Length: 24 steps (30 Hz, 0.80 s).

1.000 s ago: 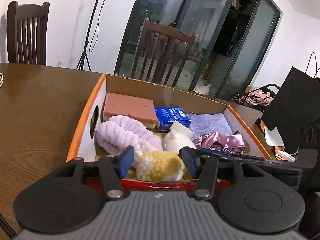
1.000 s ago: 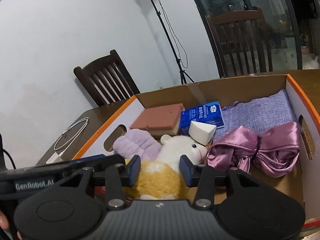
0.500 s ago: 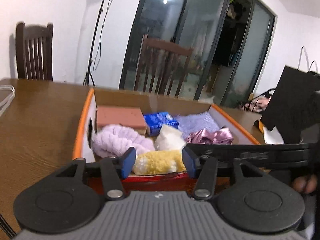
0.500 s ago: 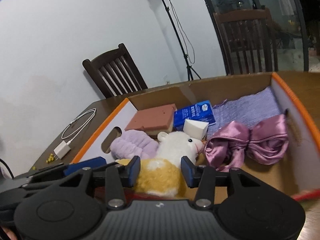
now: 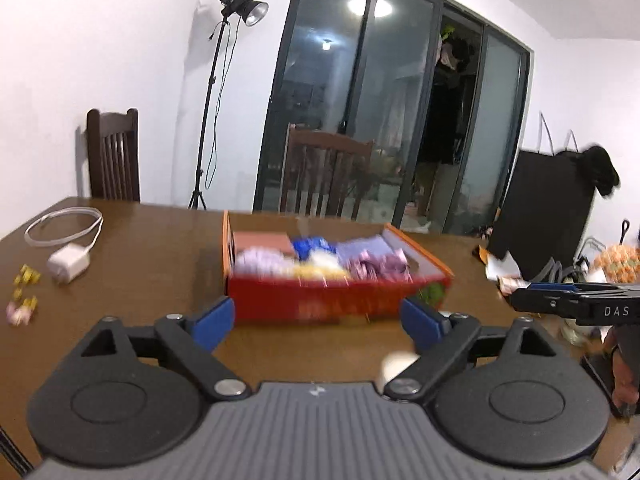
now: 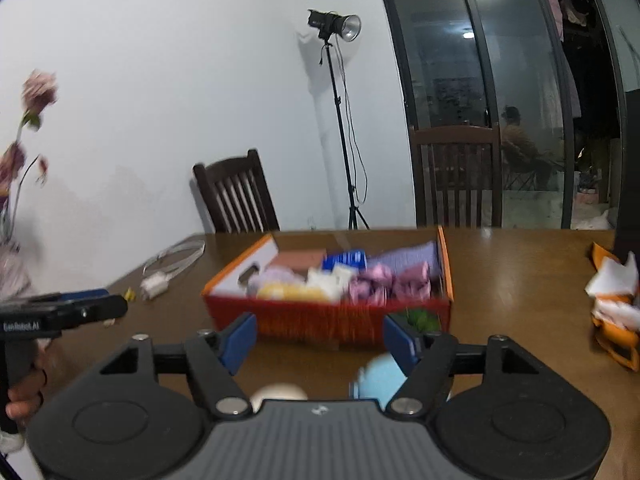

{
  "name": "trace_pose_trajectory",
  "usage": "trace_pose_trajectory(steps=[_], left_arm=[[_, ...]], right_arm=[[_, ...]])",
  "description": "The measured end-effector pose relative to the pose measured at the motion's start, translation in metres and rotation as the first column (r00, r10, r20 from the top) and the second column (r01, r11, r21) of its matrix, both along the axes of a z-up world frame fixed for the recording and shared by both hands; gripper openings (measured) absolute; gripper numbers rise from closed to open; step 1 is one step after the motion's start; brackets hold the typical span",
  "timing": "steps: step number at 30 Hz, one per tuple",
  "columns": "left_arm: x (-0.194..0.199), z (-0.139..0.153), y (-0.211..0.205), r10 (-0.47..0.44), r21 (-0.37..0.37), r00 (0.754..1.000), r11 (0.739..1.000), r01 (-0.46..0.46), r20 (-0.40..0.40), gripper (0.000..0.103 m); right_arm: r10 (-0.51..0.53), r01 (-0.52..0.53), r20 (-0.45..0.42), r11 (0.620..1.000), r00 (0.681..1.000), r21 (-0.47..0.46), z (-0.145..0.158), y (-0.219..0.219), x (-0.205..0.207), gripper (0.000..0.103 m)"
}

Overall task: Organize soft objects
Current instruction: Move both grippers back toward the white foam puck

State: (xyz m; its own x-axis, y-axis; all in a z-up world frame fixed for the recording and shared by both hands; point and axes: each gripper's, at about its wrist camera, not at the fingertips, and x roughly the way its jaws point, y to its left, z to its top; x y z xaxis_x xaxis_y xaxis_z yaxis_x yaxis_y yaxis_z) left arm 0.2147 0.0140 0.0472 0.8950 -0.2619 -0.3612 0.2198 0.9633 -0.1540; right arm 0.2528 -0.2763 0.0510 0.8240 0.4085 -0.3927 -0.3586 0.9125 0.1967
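An orange-rimmed cardboard box with a red front stands on the wooden table, blurred by motion. It holds soft things: a pink sponge, a lilac headband, a yellow and white plush, purple satin cloth and a lavender cloth. My left gripper is open and empty, well short of the box. My right gripper is open and empty, also short of the box. A pale blue soft object and a cream ball lie close below the right gripper.
A white charger with cable and small yellow bits lie on the table at left. Orange and white wrappers lie at right. A black bag, chairs and a light stand stand around the table.
Both grippers have pulled back and away from the box, and both have opened wider. The plush toy stays in the box.
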Motion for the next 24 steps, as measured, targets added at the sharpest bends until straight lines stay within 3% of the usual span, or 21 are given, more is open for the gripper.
trace_pose_trajectory(steps=[4,9,13,17,24], left_arm=[[-0.046,-0.017,-0.013,0.000,0.003,1.000,1.000,0.000,-0.020,0.093],[-0.070,-0.032,-0.036,-0.060,0.039,0.996,0.997,0.063,-0.059,0.093],[-0.068,-0.034,-0.049,-0.082,0.025,0.993,0.996,0.084,-0.082,0.093],[-0.062,-0.038,-0.062,-0.105,0.038,0.990,0.993,0.109,-0.092,0.093],[-0.020,-0.053,-0.095,-0.135,0.081,0.983,0.986,0.146,-0.125,0.093]], right_arm=[[0.010,-0.010,-0.018,1.000,1.000,-0.016,-0.022,-0.003,-0.052,0.071],[0.045,-0.042,-0.074,0.998,0.996,0.041,-0.049,-0.010,-0.094,0.071],[0.027,-0.026,-0.084,0.999,0.996,0.021,-0.058,-0.017,-0.106,0.071],[-0.013,0.018,-0.083,0.997,0.996,0.070,-0.061,-0.033,-0.107,0.071],[-0.060,0.071,-0.104,0.991,0.993,0.109,-0.070,-0.043,-0.083,0.071]])
